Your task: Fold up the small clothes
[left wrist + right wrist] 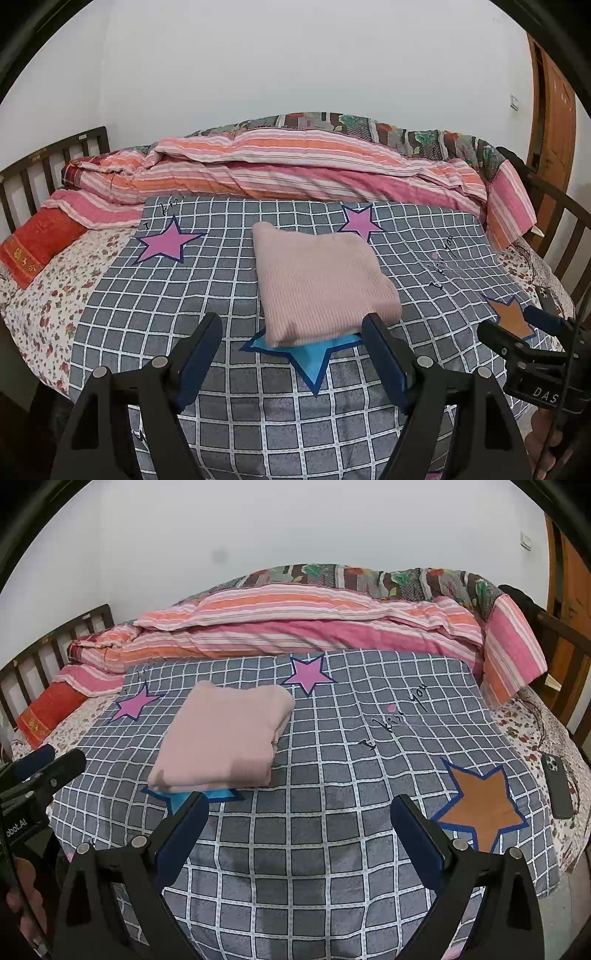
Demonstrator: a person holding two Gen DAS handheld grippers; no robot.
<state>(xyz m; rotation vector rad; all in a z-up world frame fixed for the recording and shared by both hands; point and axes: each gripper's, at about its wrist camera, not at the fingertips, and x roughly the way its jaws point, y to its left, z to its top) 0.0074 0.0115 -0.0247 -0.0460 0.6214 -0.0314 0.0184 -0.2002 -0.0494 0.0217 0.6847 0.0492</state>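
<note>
Folded pink garment on the checked blanket, both claws wide and empty

The pink garment (321, 284) is a ribbed knit folded into a thick rectangle, its layered edge nearest the claws; it lies flat on the grey checked blanket (155, 302), just ahead of the left claw (291, 350) and partly covering a blue star (310, 358) printed there. The left claw stands well open with nothing between its fingers. The right claw (299, 834) is spread wide too, holding nothing, with the garment (225, 738) ahead and to its left. Ahead to its right is an orange star (480, 805), and further right a dark phone (557, 786) lies on the floral sheet (524, 716). Beyond the garment, a striped pink quilt (280, 166) is heaped along the far side of the bed. Nothing lies between either claw and the garment
</note>
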